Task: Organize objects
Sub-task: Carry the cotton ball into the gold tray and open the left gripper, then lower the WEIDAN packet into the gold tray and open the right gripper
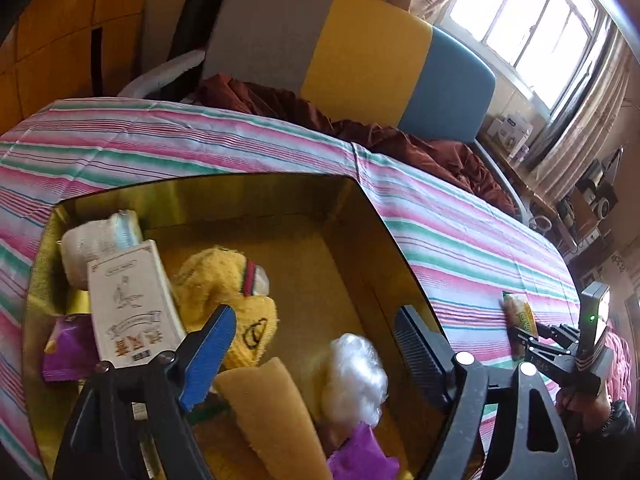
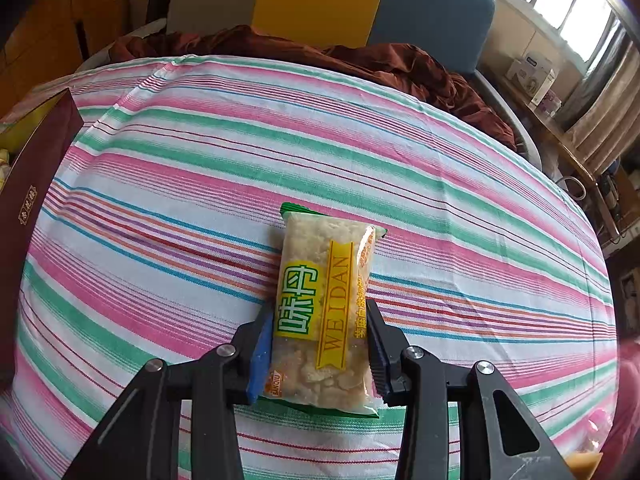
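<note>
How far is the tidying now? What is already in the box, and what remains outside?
Done: the gold-lined box already holds a yellow plush toy, a white carton, white fluff and purple packets. The left gripper hangs open above them, holding nothing. In hand: the right gripper is shut on the snack packet, which lies on the striped cloth. Left: moving that packet into the box.

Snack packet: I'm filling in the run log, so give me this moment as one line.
left gripper open over box | right gripper shut on snack packet | packet on tablecloth

Left tongs point(image 1: 316, 336) gape wide, angled downward; right tongs point(image 2: 318, 344) are clamped tight, pointing steeply down.
</note>
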`<action>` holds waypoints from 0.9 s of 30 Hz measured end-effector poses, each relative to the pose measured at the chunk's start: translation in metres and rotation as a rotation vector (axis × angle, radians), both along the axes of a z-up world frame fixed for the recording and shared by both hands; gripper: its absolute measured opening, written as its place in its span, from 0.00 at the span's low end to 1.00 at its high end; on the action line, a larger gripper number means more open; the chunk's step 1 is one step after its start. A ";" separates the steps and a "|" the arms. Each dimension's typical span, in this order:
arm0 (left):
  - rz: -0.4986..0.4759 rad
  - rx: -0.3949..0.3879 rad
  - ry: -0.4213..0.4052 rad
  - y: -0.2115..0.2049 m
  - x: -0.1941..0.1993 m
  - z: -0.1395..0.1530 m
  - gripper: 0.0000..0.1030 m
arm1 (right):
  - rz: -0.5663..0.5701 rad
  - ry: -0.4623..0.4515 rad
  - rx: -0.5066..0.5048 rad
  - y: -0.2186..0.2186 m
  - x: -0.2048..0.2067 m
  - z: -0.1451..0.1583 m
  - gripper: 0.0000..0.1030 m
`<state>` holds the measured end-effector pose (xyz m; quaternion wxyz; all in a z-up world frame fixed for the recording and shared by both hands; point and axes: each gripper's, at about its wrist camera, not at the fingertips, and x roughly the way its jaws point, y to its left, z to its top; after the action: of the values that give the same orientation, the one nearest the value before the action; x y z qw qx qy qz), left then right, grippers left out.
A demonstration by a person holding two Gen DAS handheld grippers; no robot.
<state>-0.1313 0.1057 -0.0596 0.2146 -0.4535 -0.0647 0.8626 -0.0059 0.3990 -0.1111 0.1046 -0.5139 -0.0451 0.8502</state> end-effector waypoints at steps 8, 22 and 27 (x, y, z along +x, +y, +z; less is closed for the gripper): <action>0.066 -0.045 0.114 -0.040 0.037 0.026 0.80 | -0.013 0.000 -0.007 0.000 0.000 0.003 0.40; 0.210 -0.160 0.166 -0.089 0.083 0.032 0.80 | 0.149 0.153 -0.231 -0.099 -0.003 0.073 0.39; 0.261 -0.197 0.177 -0.095 0.091 0.036 0.80 | 0.273 0.169 -0.252 -0.174 -0.014 0.081 0.39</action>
<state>-0.0403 0.0102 -0.0233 0.0601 -0.3825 -0.0193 0.9218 -0.0197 0.2253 -0.0303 -0.0733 -0.4388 0.0011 0.8956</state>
